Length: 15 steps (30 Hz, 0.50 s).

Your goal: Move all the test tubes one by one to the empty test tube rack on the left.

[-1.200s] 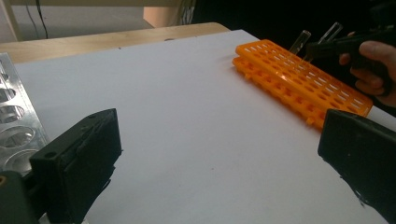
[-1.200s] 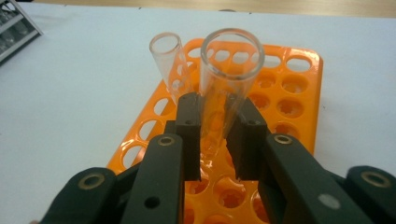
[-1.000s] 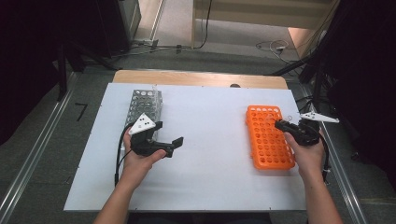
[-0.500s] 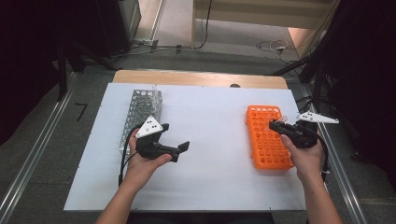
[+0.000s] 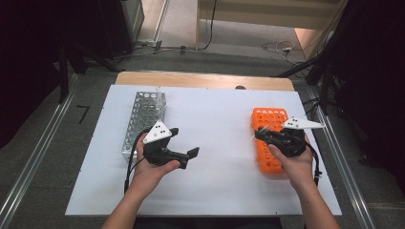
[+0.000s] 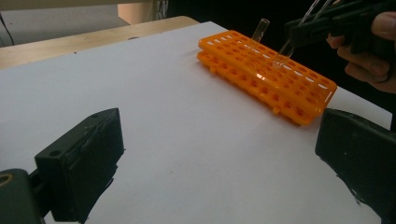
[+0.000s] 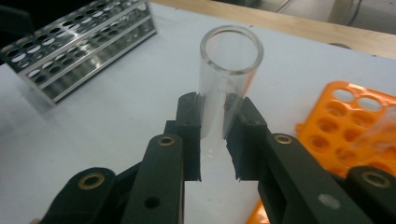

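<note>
We held a clear glass test tube [image 7: 228,79] in our right gripper [image 7: 216,122], its two black fingers [image 7: 189,126] closed flat against the tube's lower wall on either side. The open, round mouth of the tube stood clear above the fingers, tilted away from us. In the left gripper view the same tube [image 6: 286,46] hung slanted over the orange tube rack [image 6: 271,77], its lower end just above the holes; whether it touched the rack we could not tell. A second glass tube [image 6: 258,33] stood leaning in a hole near the rack's far end.

The orange rack [image 5: 267,138] was moulded plastic, flat and two-tiered, pierced with rows of round holes, and lay at the right of the white worktop [image 5: 215,119]. The right gripper [image 5: 260,135] hovered over its middle.

Our left gripper [image 5: 184,143] rested over the worktop with its fingers [image 6: 81,163] spread wide and nothing between them. Just beside it, to the left, stood a metal tube rack [image 5: 141,121], a shiny perforated frame of several tiers. Bare white worktop lay between the two racks, with nothing in the way.
</note>
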Available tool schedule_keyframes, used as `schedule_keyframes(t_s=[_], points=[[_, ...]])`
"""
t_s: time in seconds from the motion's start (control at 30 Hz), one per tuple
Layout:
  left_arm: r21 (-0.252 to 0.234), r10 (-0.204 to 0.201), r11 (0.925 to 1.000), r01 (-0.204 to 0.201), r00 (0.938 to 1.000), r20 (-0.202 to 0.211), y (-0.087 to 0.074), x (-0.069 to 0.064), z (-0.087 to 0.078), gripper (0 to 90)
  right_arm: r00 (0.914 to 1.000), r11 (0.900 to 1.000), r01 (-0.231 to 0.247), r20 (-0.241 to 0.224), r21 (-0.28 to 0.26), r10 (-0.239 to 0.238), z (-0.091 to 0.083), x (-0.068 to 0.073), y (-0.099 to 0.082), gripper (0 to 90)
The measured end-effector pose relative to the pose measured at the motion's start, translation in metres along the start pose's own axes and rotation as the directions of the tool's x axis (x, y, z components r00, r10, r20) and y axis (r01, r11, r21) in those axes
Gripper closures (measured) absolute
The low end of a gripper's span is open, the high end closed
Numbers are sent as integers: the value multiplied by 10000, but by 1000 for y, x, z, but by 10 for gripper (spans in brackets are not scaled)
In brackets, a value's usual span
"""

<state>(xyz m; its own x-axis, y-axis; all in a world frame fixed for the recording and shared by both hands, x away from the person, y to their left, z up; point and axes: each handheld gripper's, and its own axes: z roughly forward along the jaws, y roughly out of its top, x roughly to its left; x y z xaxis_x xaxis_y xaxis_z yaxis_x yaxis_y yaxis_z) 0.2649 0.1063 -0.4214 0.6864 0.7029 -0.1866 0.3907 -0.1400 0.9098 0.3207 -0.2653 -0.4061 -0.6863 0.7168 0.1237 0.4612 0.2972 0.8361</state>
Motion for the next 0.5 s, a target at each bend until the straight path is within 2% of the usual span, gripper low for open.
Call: schedule_keyframes(t_s=[0.33, 0.5], points=[[-150, 89, 9999, -84, 9995, 304, 4, -9, 0, 18, 9952, 9982, 515, -843, 310, -488, 18, 32, 0, 739], [-175, 145, 9998, -136, 9985, 531, 6, -14, 2, 32, 9904, 9946, 913, -1081, 485, -857, 27, 49, 0, 739]])
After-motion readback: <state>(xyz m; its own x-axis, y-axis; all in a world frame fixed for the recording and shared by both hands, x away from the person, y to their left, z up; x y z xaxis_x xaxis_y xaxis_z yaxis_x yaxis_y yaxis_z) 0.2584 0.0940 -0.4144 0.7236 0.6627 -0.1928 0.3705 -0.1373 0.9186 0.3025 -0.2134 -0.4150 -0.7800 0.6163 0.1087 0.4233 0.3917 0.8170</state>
